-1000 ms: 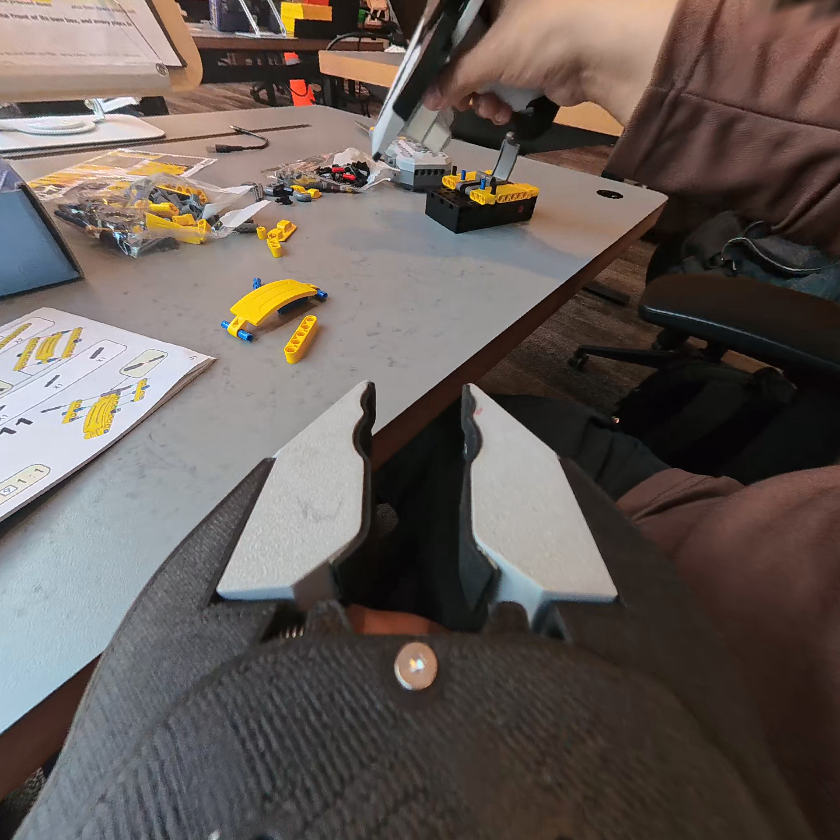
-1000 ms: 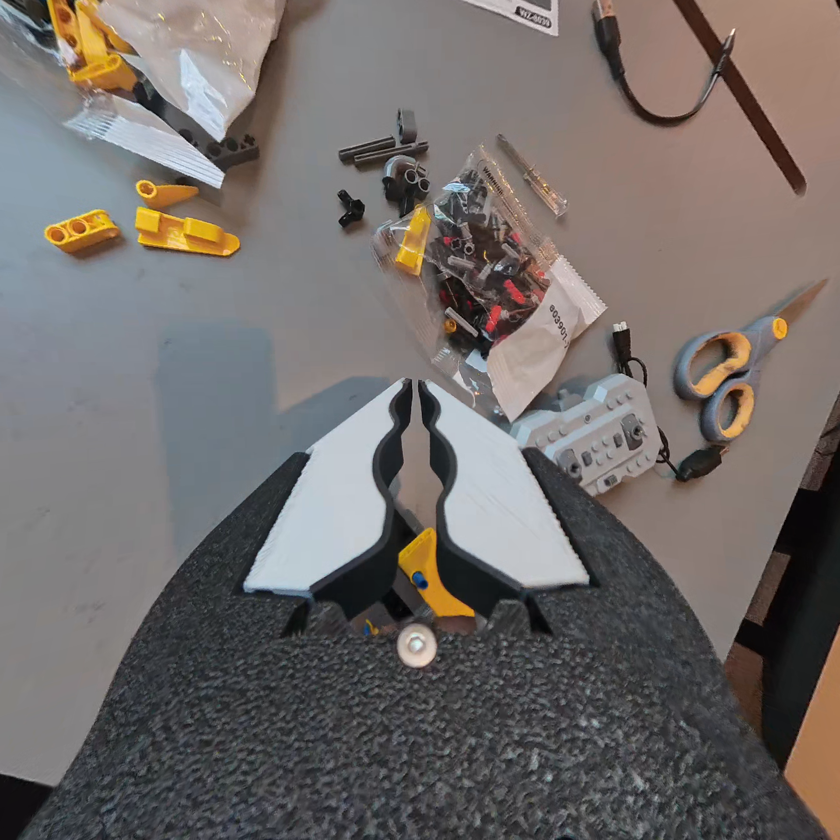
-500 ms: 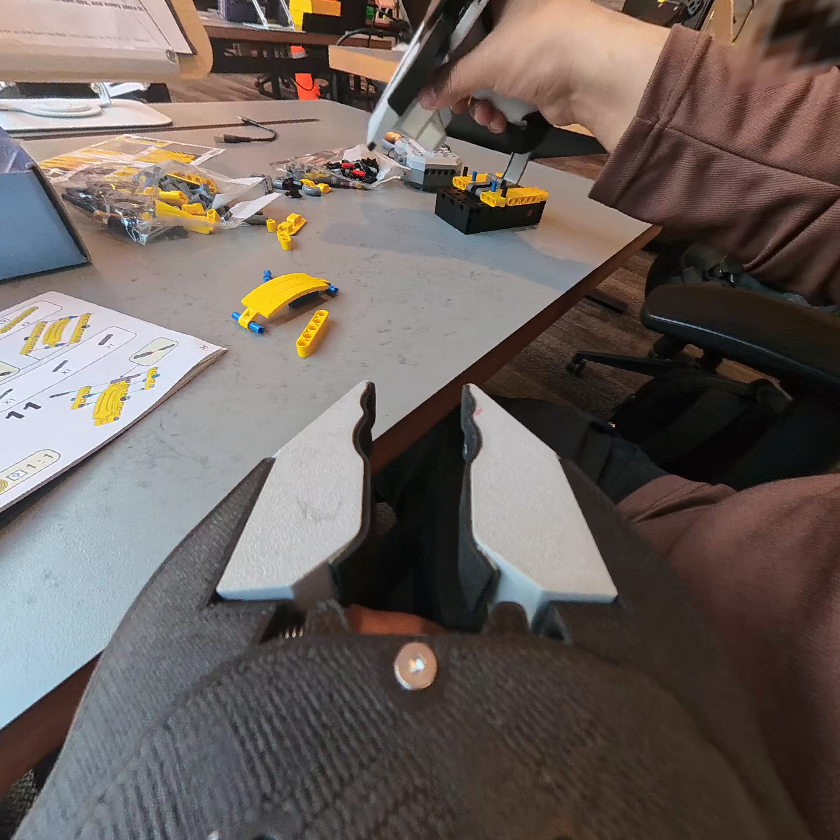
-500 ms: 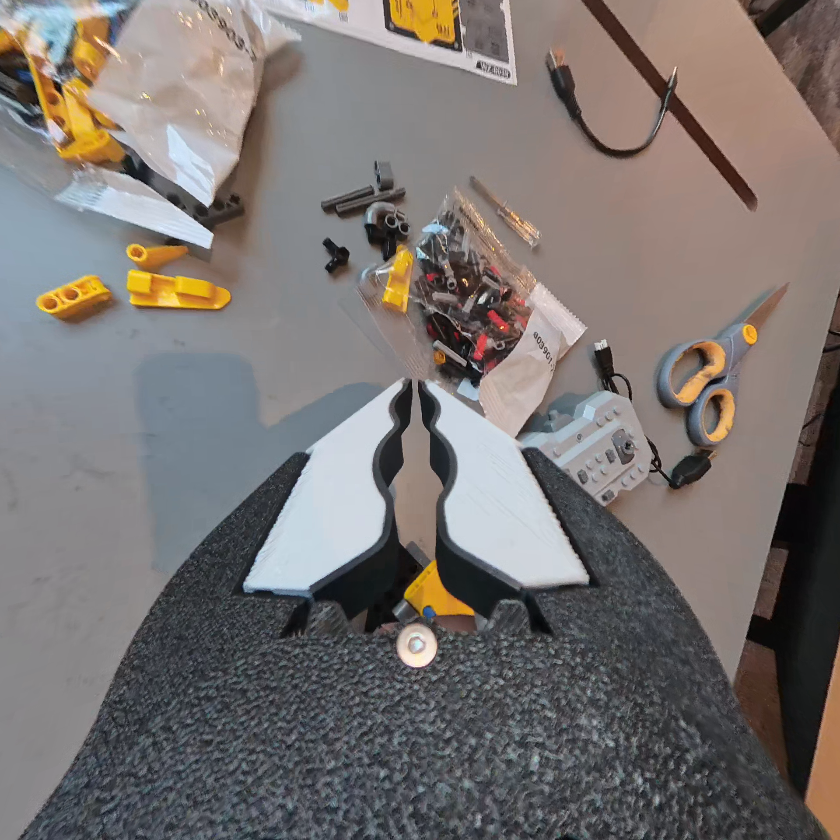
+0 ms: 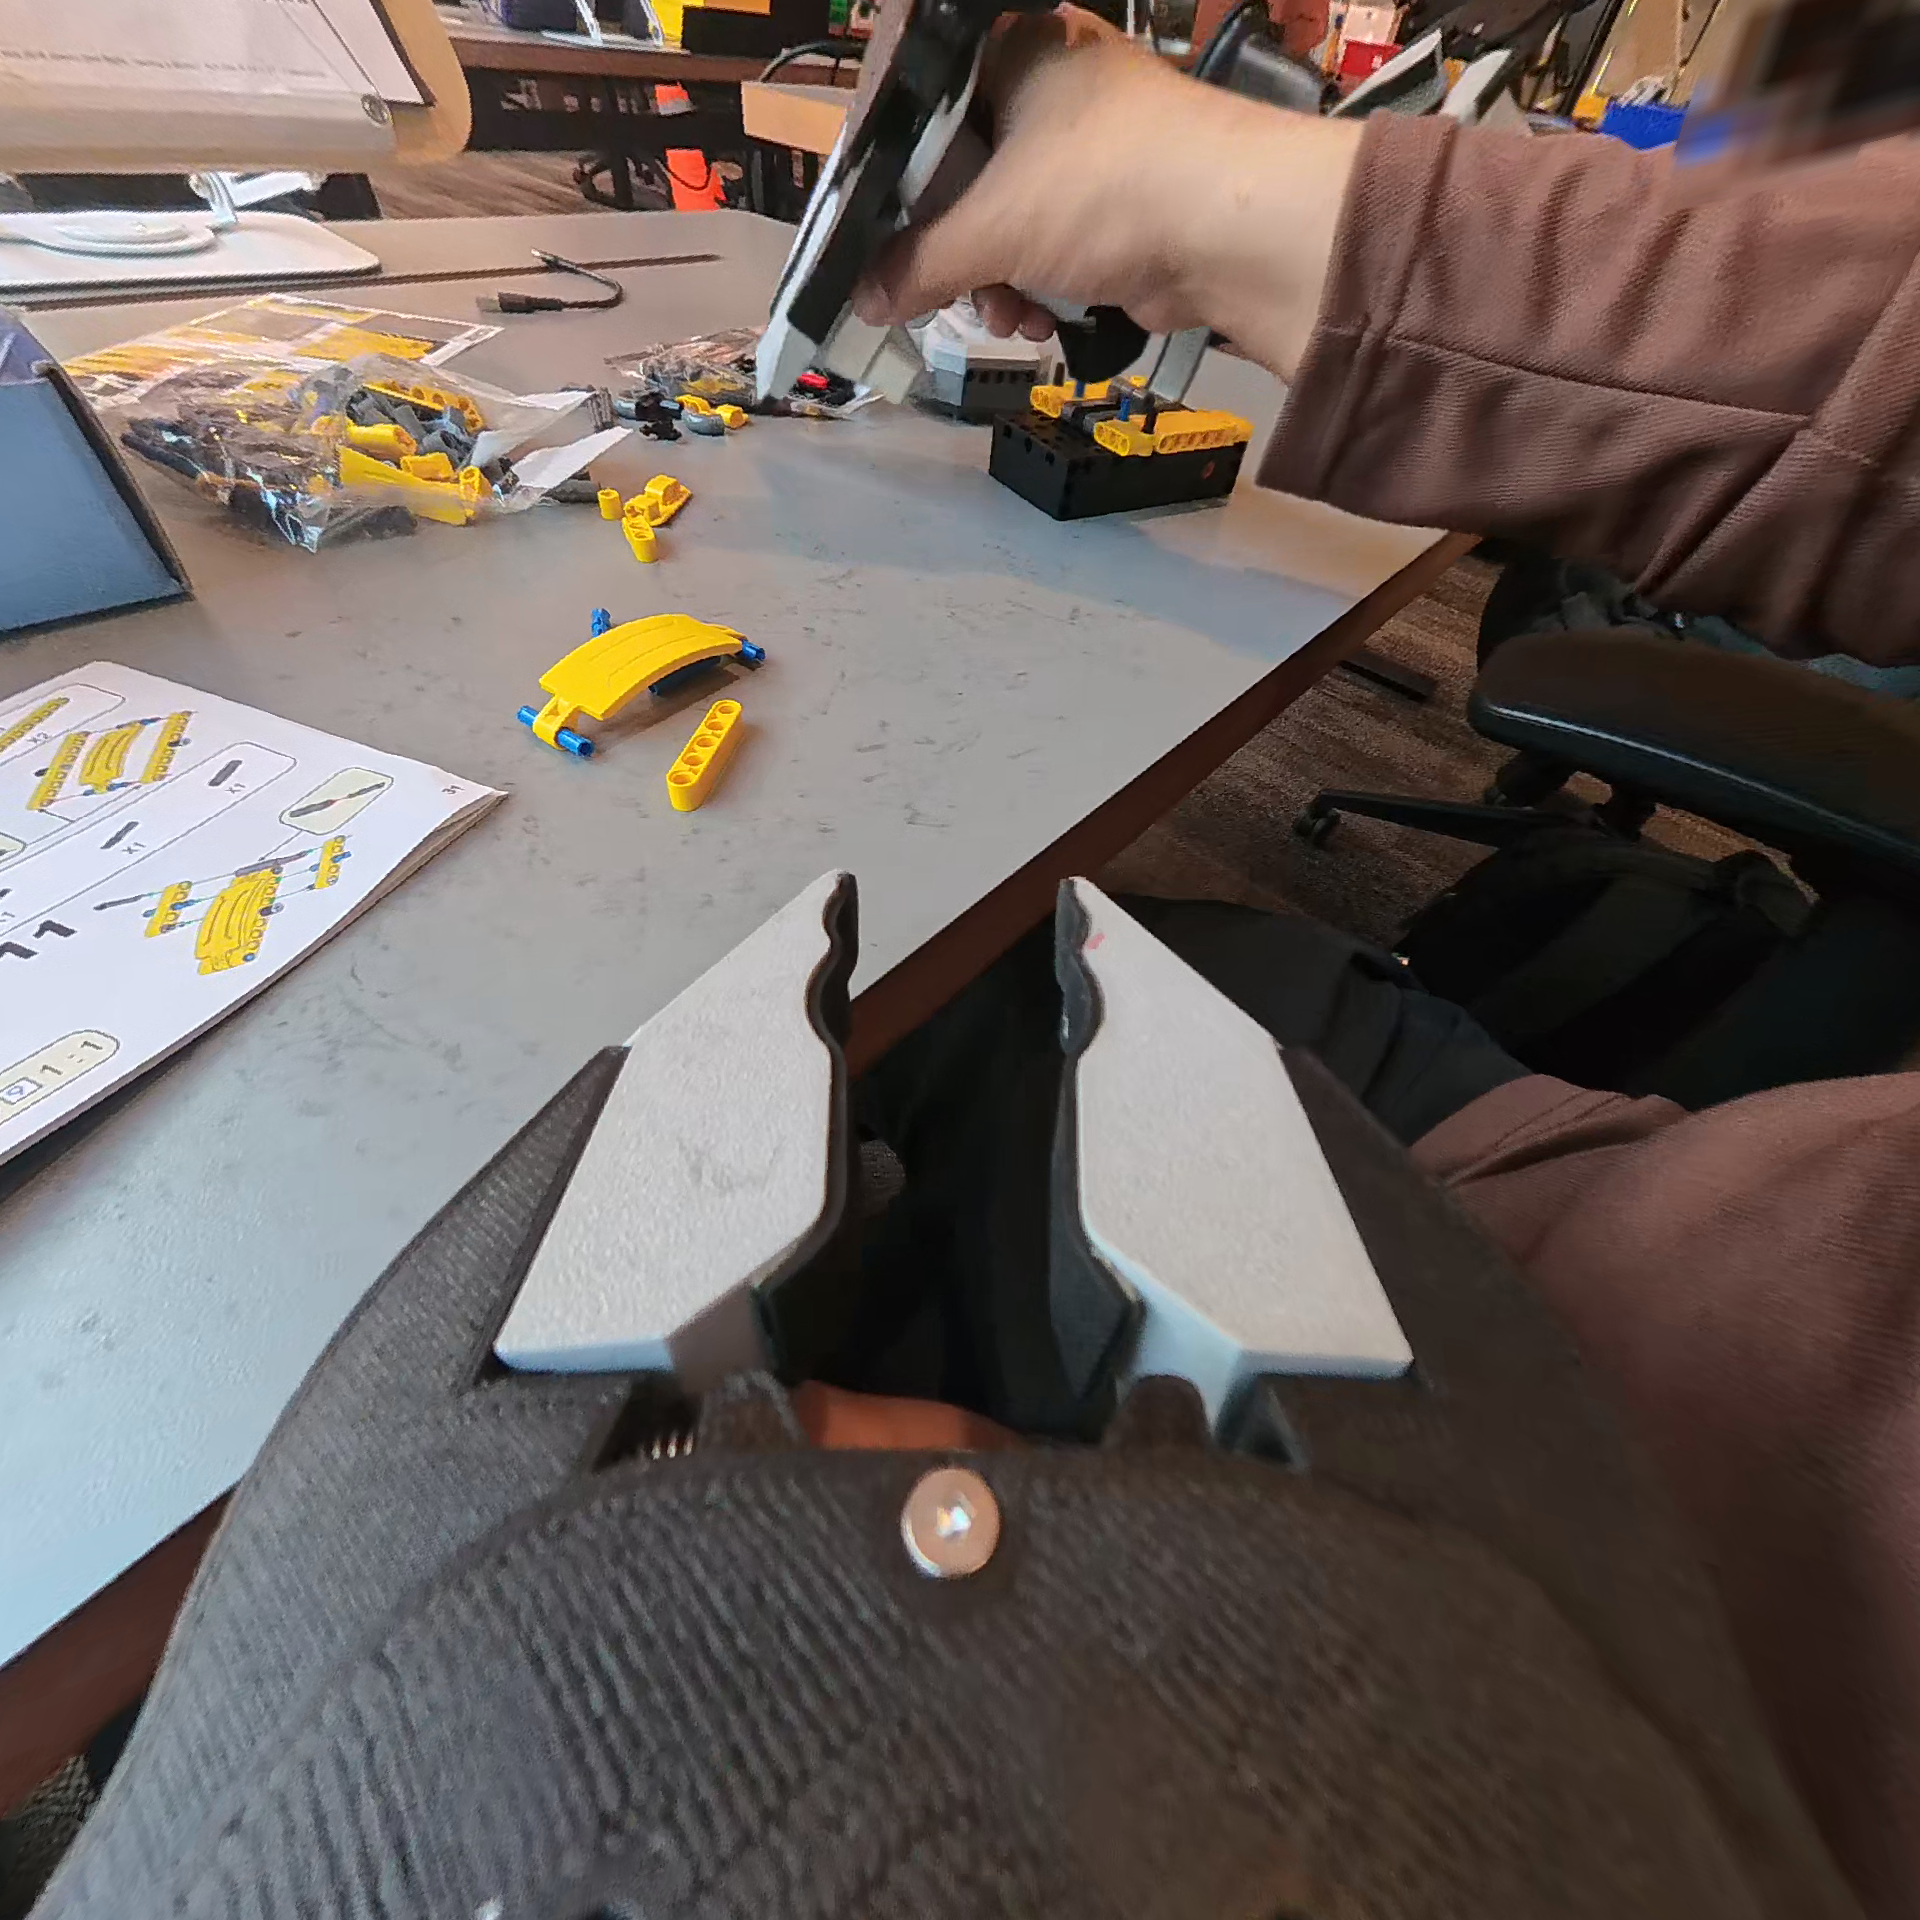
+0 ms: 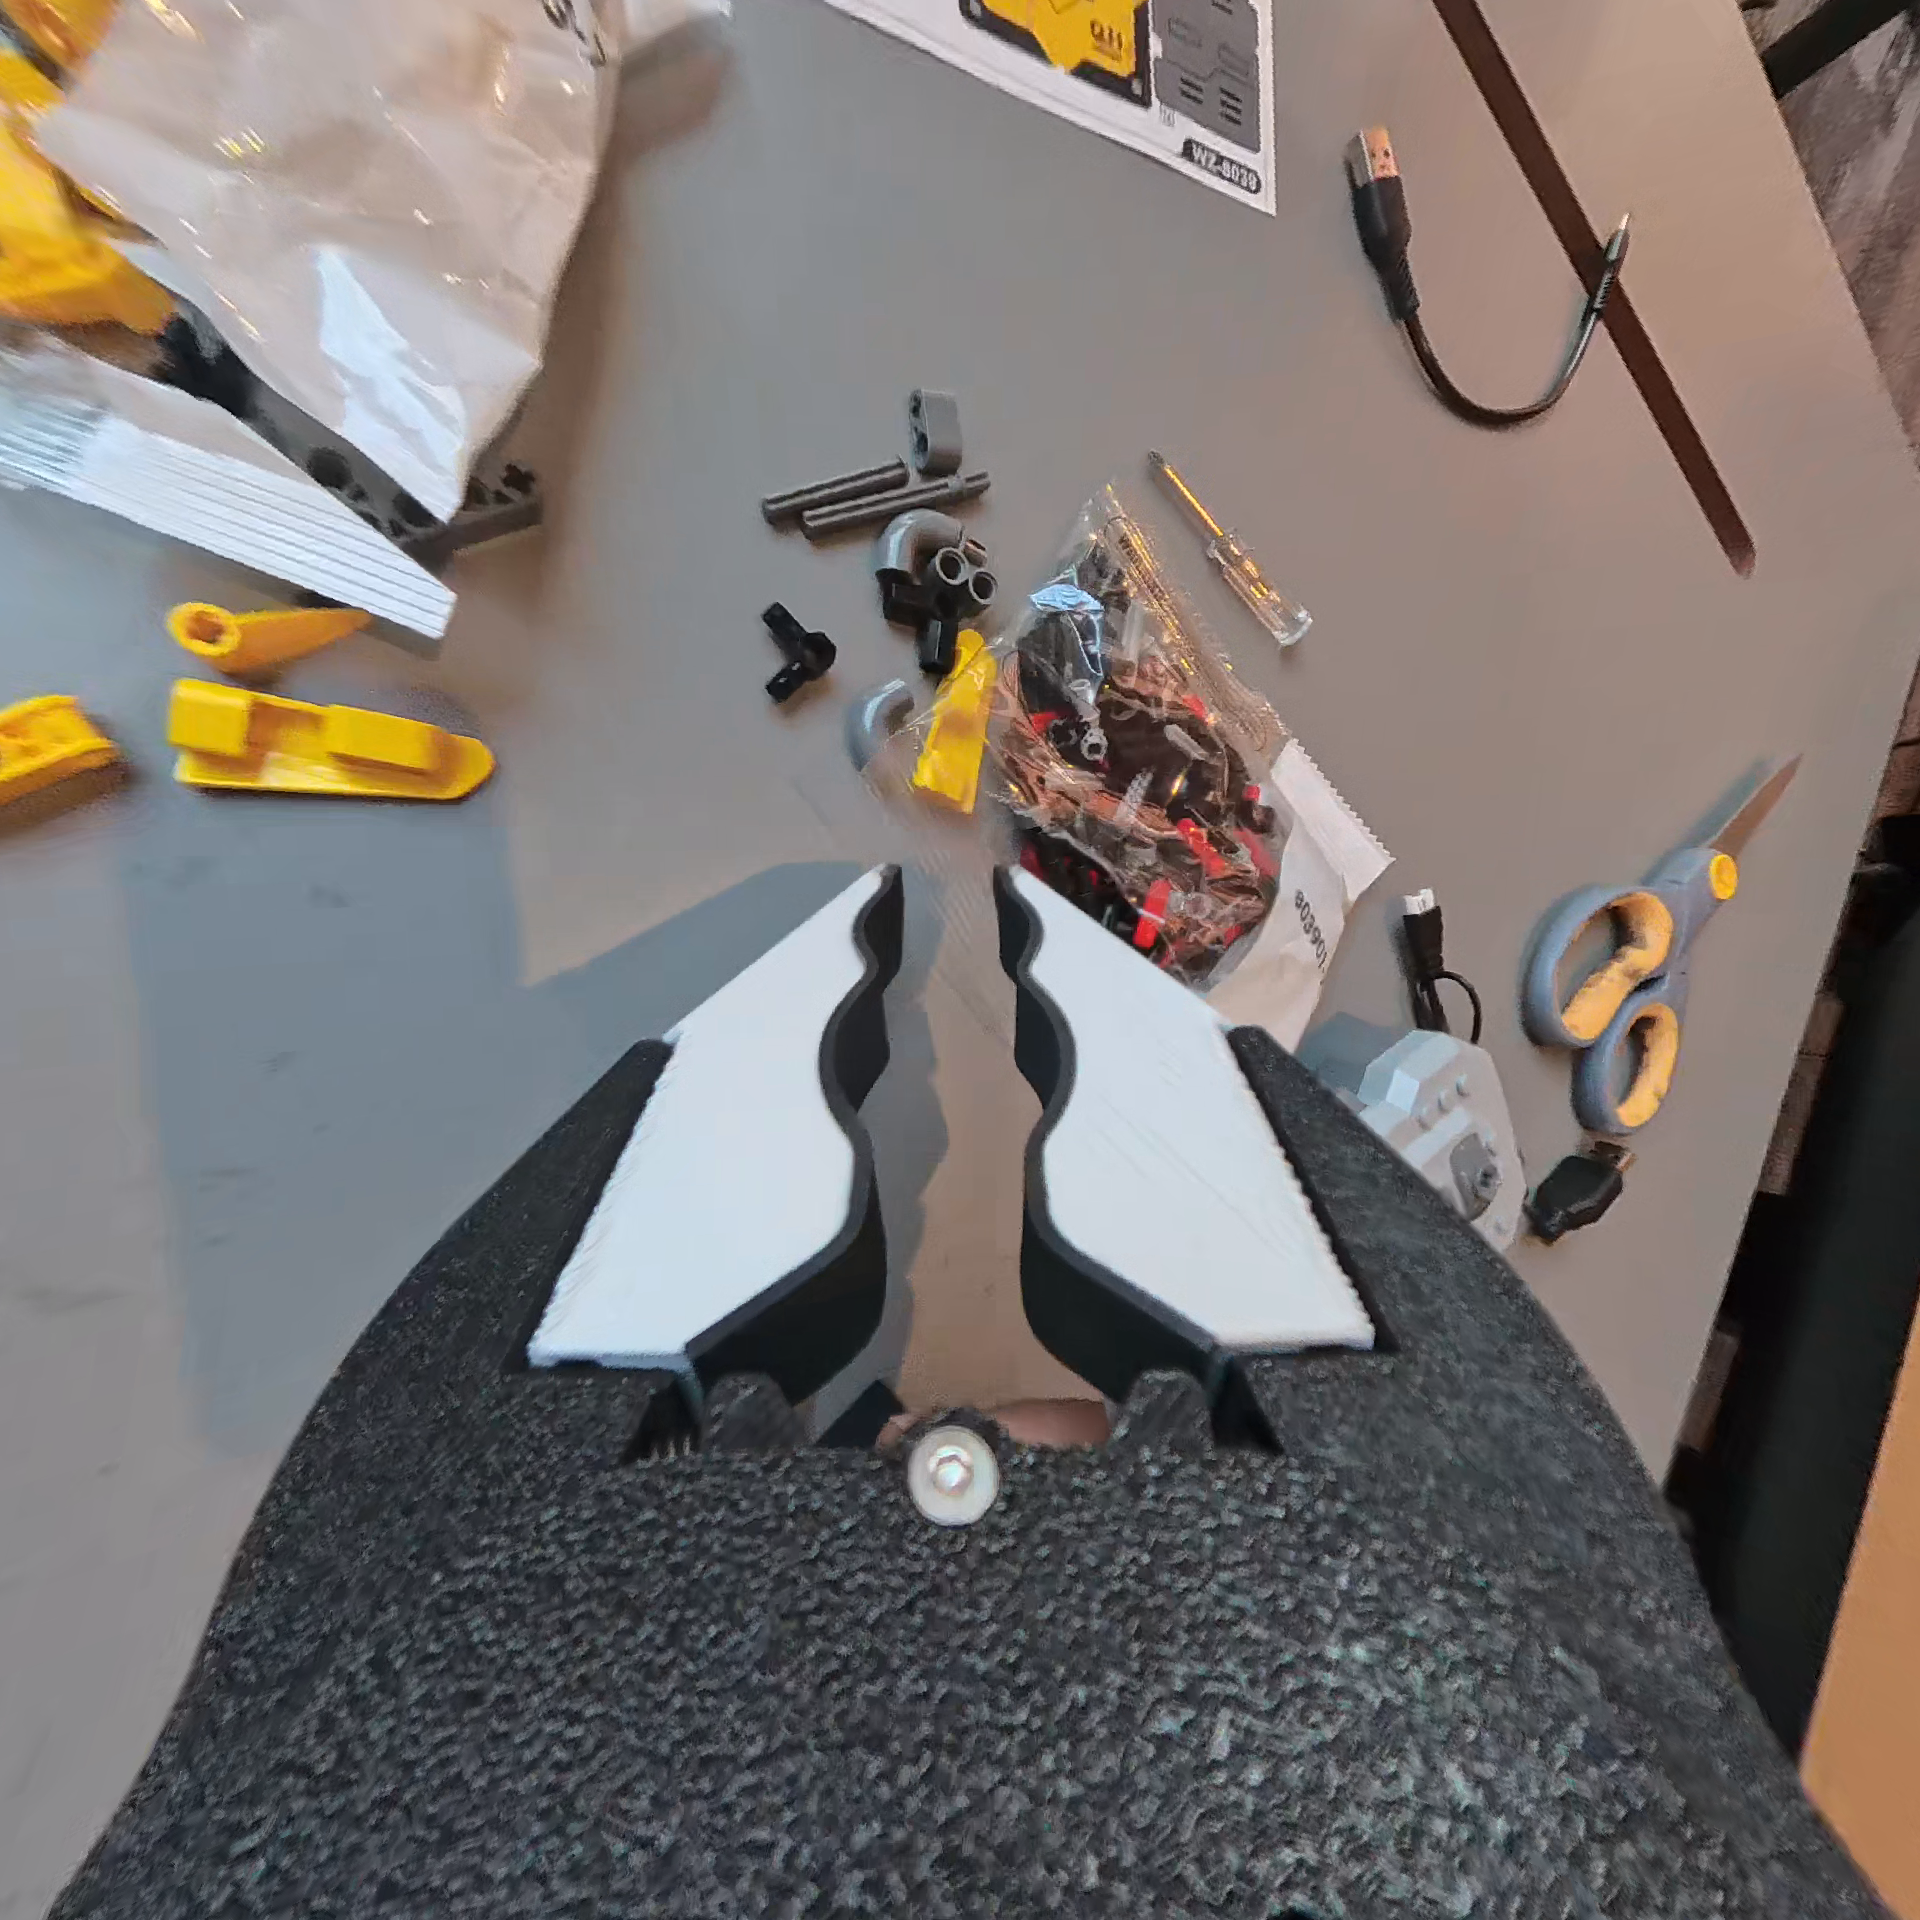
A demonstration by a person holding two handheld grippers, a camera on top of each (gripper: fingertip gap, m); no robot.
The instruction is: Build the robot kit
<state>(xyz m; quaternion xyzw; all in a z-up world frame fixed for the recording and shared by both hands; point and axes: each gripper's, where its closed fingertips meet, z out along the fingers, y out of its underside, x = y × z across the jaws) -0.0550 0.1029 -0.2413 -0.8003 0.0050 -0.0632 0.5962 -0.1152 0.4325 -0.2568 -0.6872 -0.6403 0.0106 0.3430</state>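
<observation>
Right wrist view: one scissors [image 6: 1616,987]; two tools [image 6: 945,883] [image 5: 951,904]

Matt grey tabletop [image 6: 675,312]; crinkly clear plastic bag [image 6: 1153,769]; glossy yellow plastic pieces [image 6: 322,743].

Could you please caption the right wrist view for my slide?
Open right gripper hovering over a grey table beside a clear bag of small parts.

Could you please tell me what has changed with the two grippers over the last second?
The right gripper has opened from nearly shut and moved forward toward the small parts bag; nothing sits between its fingers. The yellow piece seen behind its fingers earlier is out of view. The left gripper stayed open and empty at the table edge; the curved yellow assembly has not moved.
</observation>
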